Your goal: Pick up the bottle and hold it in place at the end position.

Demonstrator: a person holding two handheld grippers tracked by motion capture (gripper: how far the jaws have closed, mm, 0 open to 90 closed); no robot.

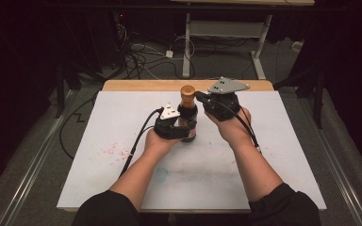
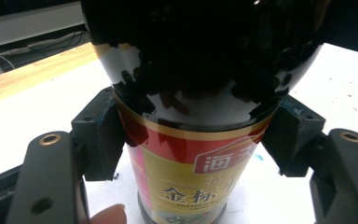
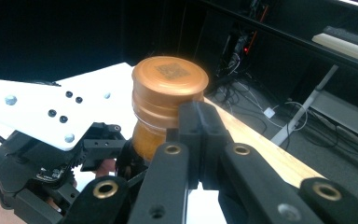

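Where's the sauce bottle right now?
In the high view the sauce bottle stands upright near the middle of the white table, toward its far wooden edge, clamped at the body by the left claw, with the right claw beside its copper cap.

The bench [image 1: 122,197] carried a white top with a wooden strip [image 1: 136,85] along its far edge. Grey floor [image 1: 37,155] surrounded it. Beyond, tangled cables [image 1: 139,54] lay left of a white-legged table frame [image 1: 226,33]. The far room stood dark.
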